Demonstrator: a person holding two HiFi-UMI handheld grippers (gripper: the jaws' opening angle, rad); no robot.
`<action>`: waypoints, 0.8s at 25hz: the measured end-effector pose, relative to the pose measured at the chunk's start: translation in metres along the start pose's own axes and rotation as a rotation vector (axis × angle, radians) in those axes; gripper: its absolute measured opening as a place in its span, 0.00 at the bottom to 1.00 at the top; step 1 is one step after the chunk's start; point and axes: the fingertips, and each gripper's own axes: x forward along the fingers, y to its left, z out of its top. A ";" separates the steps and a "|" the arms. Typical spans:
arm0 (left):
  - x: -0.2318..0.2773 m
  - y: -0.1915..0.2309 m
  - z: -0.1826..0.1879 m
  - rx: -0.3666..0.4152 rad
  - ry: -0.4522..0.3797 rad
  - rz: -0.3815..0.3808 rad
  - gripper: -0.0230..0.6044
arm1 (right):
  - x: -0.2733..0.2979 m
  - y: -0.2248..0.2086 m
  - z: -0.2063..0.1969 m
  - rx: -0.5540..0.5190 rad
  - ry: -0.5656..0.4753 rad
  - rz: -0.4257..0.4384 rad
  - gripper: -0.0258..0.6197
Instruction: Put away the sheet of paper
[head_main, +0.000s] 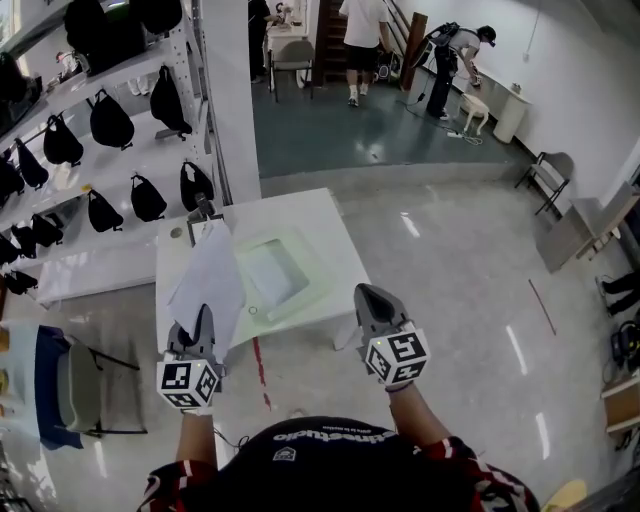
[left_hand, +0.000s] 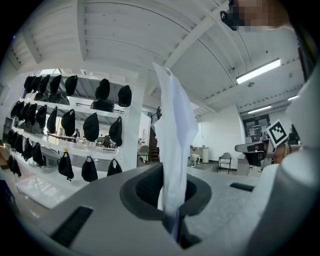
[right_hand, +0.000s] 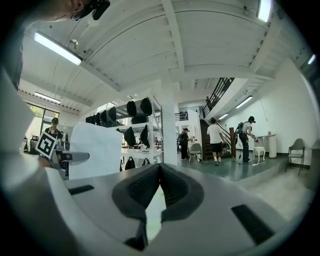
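Observation:
A white sheet of paper stands up from my left gripper, which is shut on its lower edge and holds it above the left side of the white table. In the left gripper view the sheet rises straight out of the closed jaws, slightly creased. My right gripper hovers at the table's near right corner, shut with nothing in it; its tips meet. From the right gripper view the sheet shows to the left.
A clear, pale green folder lies flat in the middle of the table, with a small dark clip-like object at the far left corner. White shelves with black bags stand to the left. A chair sits at lower left. People are far back.

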 end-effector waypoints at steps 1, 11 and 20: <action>0.003 0.002 -0.001 0.000 0.002 -0.005 0.05 | 0.002 0.000 -0.001 0.001 0.002 -0.004 0.04; 0.017 0.009 -0.015 -0.028 0.022 -0.040 0.05 | 0.009 0.004 -0.012 -0.014 0.046 -0.017 0.04; 0.026 0.012 -0.021 -0.074 0.021 -0.052 0.05 | 0.016 -0.001 -0.020 -0.012 0.064 -0.017 0.04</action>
